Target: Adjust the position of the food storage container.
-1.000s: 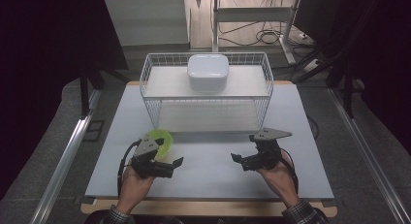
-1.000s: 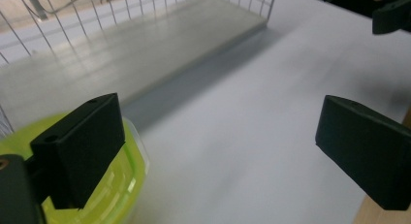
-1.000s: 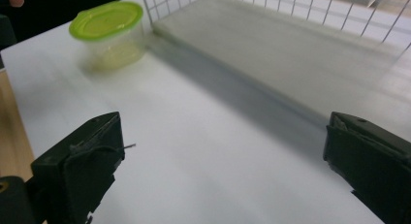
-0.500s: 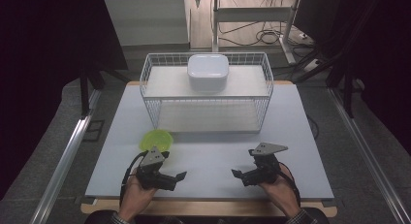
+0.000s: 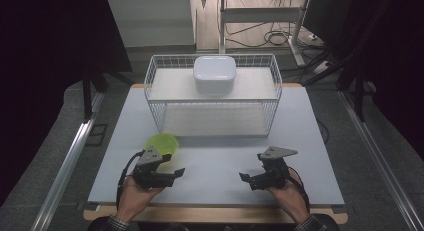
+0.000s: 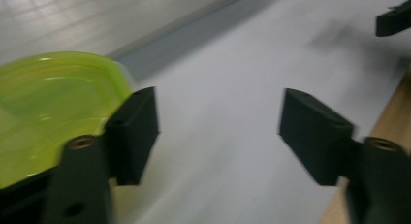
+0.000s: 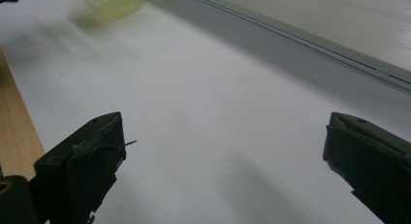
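A translucent green bowl (image 5: 162,142) sits on the white table top (image 5: 215,156), just in front of the wire basket's left end. My left gripper (image 5: 175,175) lies right behind it, near the front edge, pointing right. In the left gripper view the bowl (image 6: 53,98) is beside the left jaw, outside the gap; the left gripper (image 6: 220,122) has just been closing partway, with nothing between its jaws. My right gripper (image 5: 246,181) rests at the front right, pointing left. It stands wide open (image 7: 220,146) over bare table, with the bowl (image 7: 111,3) far off.
A white wire basket (image 5: 150,86) stands across the middle of the table, with a white lidded container (image 5: 214,75) on its upper shelf. The table's wooden front edge (image 5: 215,213) runs close under both hands. Metal rails flank the table.
Both hands drew back toward the front edge and sank. The left gripper came off the green bowl, which now lies uncovered, and its jaws stand narrower than before.
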Available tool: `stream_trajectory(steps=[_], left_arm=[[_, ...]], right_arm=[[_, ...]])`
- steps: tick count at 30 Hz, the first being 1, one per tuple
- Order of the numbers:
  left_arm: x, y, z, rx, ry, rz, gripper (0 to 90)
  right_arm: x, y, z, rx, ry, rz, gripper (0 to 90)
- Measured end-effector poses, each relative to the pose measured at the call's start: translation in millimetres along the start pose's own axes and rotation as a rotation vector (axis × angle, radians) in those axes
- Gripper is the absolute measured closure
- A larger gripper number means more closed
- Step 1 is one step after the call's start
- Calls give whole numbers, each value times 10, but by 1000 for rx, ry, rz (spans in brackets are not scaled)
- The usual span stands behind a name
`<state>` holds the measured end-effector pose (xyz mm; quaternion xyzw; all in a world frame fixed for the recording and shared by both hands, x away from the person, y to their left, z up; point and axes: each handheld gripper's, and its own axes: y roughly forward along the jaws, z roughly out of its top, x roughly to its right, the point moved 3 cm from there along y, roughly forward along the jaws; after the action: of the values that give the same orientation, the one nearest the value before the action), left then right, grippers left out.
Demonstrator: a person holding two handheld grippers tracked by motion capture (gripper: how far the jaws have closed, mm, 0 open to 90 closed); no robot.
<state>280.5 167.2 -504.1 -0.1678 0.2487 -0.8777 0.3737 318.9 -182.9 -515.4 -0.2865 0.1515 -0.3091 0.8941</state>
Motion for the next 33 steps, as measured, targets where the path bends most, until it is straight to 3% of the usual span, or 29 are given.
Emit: stream_trajectory(steps=[1,2,8,13,18,26,30,33], left_arm=[[-35,-11,-1,6,-11,5,453],[-73,-24,0,10,-17,14,453],[-298,-103,-1,7,-42,55,751],[-504,-232,-32,30,-78,107,896],[-717,-357,-100,66,-121,173,898],[-1097,-491,-292,67,-204,272,898],[-1235,-432,-388,41,-240,286,898],[-1289,-331,-402,27,-247,269,898]], right_arm=[[3,2,-1,-3,-2,-2,21],[3,2,-1,-3,-2,-2,21],[4,24,-11,-19,-2,-5,28],[5,30,-21,-40,9,-1,46],[19,24,-22,-42,13,-7,52],[21,40,-36,-55,7,-8,53],[22,57,-47,-68,9,-9,53],[25,66,-51,-73,13,-10,54]])
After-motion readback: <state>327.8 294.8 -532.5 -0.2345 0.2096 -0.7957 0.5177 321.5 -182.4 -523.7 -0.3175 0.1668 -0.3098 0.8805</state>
